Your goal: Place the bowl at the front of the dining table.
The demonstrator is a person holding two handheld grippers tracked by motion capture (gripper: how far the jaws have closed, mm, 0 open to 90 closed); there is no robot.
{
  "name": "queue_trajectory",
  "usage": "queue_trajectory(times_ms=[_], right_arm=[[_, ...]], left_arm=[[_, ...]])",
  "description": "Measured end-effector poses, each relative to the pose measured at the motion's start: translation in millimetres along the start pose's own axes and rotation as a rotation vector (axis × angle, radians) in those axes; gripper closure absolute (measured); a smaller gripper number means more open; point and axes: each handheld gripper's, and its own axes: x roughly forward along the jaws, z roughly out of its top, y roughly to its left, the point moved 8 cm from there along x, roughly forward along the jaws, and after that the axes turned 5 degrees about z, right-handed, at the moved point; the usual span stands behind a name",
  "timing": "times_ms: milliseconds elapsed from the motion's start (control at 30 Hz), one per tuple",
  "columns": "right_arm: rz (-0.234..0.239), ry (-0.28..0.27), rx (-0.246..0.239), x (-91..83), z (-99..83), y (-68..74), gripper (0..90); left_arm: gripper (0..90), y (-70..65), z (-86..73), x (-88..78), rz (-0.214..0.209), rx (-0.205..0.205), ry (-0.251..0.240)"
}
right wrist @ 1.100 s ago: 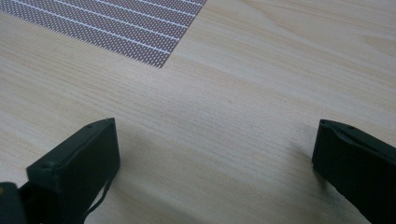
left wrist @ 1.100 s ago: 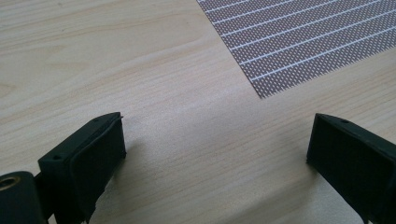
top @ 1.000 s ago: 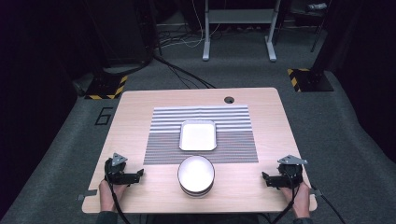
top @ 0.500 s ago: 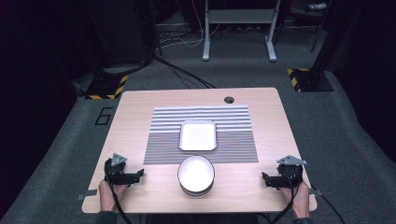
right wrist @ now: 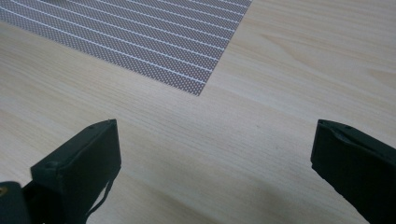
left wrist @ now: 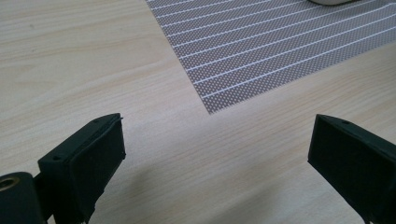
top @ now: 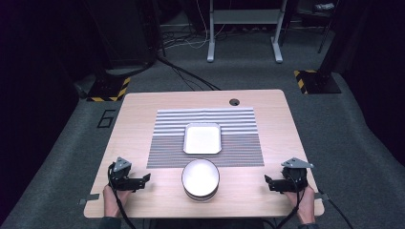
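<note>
Plates come first in the high view: a stack of round white plates sits on the near part of the light wooden table, just beyond the near edge of the grey striped placemat. Being round, the stack has no long axis and points no particular way. A white square tray with rounded corners lies on the placemat right behind it, its sides running parallel to the table edges. The left tool rests near the front left corner and the right tool near the front right corner, each held by a hand; the stack lies between them, well apart from both, and both tools point inward toward it.

From the left gripper view, the left tool has its jaws wide apart over bare wood, with a corner of the placemat ahead.

From the right gripper view, the right tool is likewise spread wide, holding nothing, above bare table near another placemat corner.
</note>
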Motion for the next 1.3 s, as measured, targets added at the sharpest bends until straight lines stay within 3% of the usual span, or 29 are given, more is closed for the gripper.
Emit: queue_trajectory(times_ms=[467,1300], right_arm=[[0.044,-0.016,-0.047,-4.7,18.3,22.5,1.1],[0.104,-0.035,-0.111,0.0,45.4,57.4,1.6]], left_arm=[[3.5,-22.3,15.7,-10.2,-0.054,0.053,-0.023],[3.3,-44.7,34.1,-16.7,-0.120,0.080,-0.047]])
